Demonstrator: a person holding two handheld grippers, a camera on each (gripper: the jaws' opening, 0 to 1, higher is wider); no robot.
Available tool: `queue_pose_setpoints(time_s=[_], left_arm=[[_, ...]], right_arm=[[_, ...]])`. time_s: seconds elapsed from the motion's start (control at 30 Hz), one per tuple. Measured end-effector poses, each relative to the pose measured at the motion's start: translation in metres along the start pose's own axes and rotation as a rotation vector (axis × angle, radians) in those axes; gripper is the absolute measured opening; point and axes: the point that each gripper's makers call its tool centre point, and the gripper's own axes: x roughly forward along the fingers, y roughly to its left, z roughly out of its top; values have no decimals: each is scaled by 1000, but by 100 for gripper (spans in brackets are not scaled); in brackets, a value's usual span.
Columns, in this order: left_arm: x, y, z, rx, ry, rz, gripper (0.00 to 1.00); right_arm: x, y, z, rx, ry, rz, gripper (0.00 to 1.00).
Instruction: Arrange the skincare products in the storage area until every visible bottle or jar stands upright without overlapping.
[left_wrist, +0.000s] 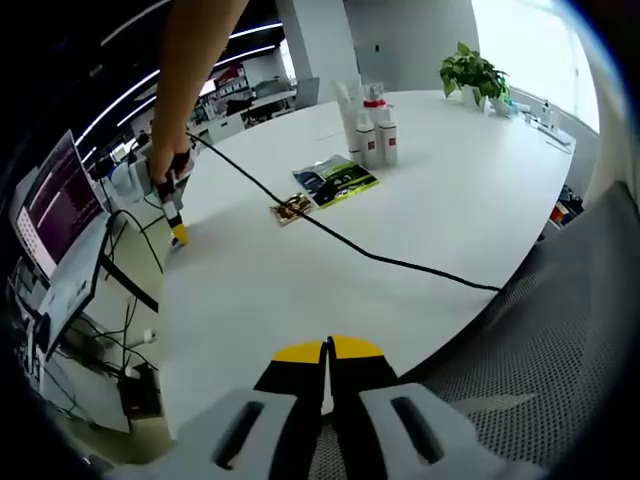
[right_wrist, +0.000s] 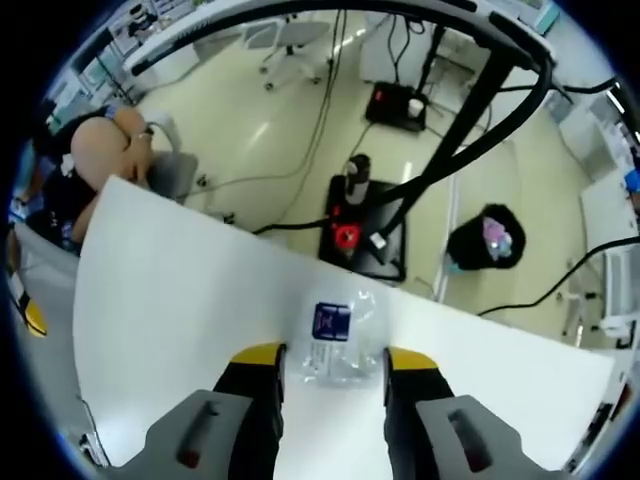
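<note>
Bottles (left_wrist: 372, 128) stand upright in a cluster on the far side of the white table (left_wrist: 300, 290), near two flat packets (left_wrist: 337, 181). Left gripper (left_wrist: 327, 350) has its jaws pressed together above the table's edge. Right gripper (right_wrist: 334, 357) has its jaws apart around a clear plastic bottle with a blue label (right_wrist: 334, 342) lying on the table.

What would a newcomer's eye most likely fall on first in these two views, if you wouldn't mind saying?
Probably the clear plastic packet with a blue label, lying on the white table between the open jaws of the right gripper. In the left gripper view, a black cable cuts across the table, and a cluster of white bottles stands upright at the far side, with the left gripper shut near the table edge.
</note>
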Motion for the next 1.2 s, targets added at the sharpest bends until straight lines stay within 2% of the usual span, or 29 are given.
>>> queue_pose_setpoints(time_s=[0.13, 0.23, 0.27, 0.43, 0.5, 0.57, 0.67, 0.73, 0.87, 0.93, 1.03, 1.07, 1.1, 1.13, 1.2], left_arm=[[0, 0, 0, 1, -1, -2, 0], [0, 0, 1, 3, -5, -3, 0], [0, -1, 1, 3, -7, -4, 0], [-1, -1, 5, 7, -26, -7, 0], [-1, -1, 6, 13, -30, -5, 0], [-4, 0, 12, 9, -61, 3, 0], [-7, -1, 18, -3, -98, -3, 0], [-9, -3, 22, -10, -122, -12, 0], [-15, -4, 39, -39, -217, -26, 0], [-20, -2, 47, -95, -257, -32, 0], [-25, 0, 54, -109, -299, -38, 0], [-27, 1, 57, -122, -319, -38, 0], [-29, 2, 61, -174, -340, -28, 0], [-32, -3, 69, -143, -387, -63, 0], [-34, -1, 68, -173, -391, -61, 0]], right_arm=[[-9, 17, -9, 22, 3, 14, 37], [-26, 43, -20, 49, -25, 21, 37], [-28, 46, -23, 61, -36, 24, 37], [-56, 100, -42, 88, -99, 35, 37], [-67, 132, -51, 81, -125, 35, 37], [-76, 161, -62, 80, -138, 41, 37], [-100, 201, -66, 69, -205, -2, 37], [-115, 216, -65, 70, -246, -34, 37], [-156, 246, -60, 117, -359, -94, 37], [-172, 260, -63, 126, -394, -119, 37], [-189, 269, -75, 118, -409, -216, 37], [-192, 276, -83, 131, -416, -218, 37], [-194, 282, -87, 132, -417, -223, 37], [-194, 287, -92, 131, -410, -226, 37], [-200, 297, -104, 131, -400, -262, 37]])
